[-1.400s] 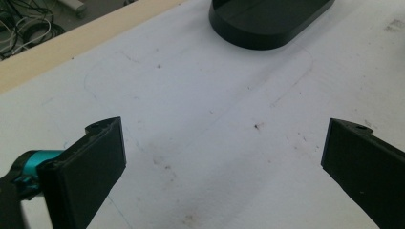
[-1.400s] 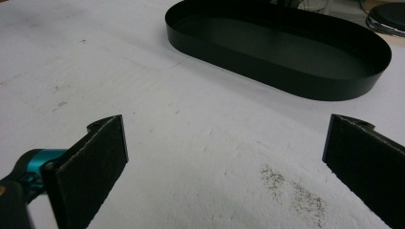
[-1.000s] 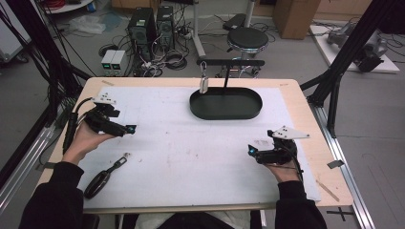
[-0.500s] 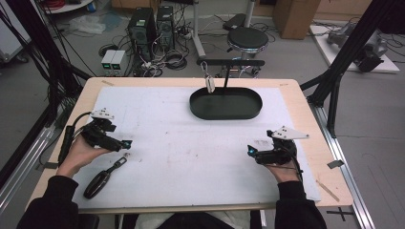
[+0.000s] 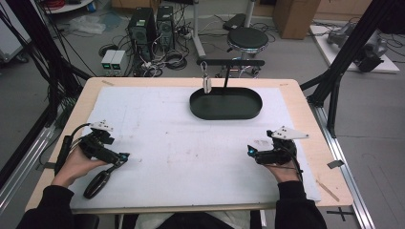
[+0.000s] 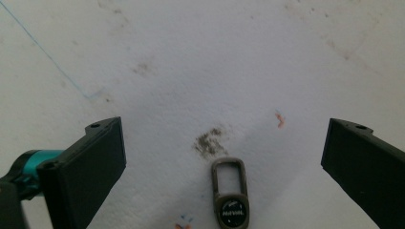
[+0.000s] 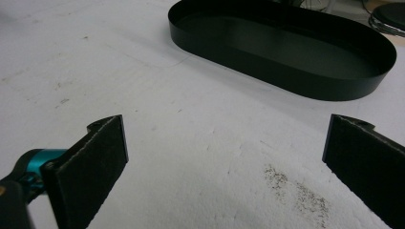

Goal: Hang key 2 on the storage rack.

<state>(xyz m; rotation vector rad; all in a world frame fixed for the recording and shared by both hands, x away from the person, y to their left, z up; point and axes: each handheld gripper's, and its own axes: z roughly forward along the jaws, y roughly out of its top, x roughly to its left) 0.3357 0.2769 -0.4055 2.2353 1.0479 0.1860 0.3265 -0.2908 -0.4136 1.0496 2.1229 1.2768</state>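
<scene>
Your left gripper [image 5: 123,156] hangs low over the near-left part of the white mat [image 5: 191,143], jaws spread wide and holding nothing. In the left gripper view the metal loop end of the key fob [image 6: 230,193] sits between those jaws, a little toward the right-hand one, lying flat on the mat. From above, the fob's dark strap [image 5: 97,182] runs from your jaw tips back toward you and to the left, so its long axis lies roughly along your line of approach; it looks as if you would close across the narrow loop rather than along it. Your right gripper [image 5: 250,150] rests at the near-right of the mat, also wide apart and empty, well away from the fob. The black oval tray [image 5: 226,103] stands at the far side, nearer that right hand.
</scene>
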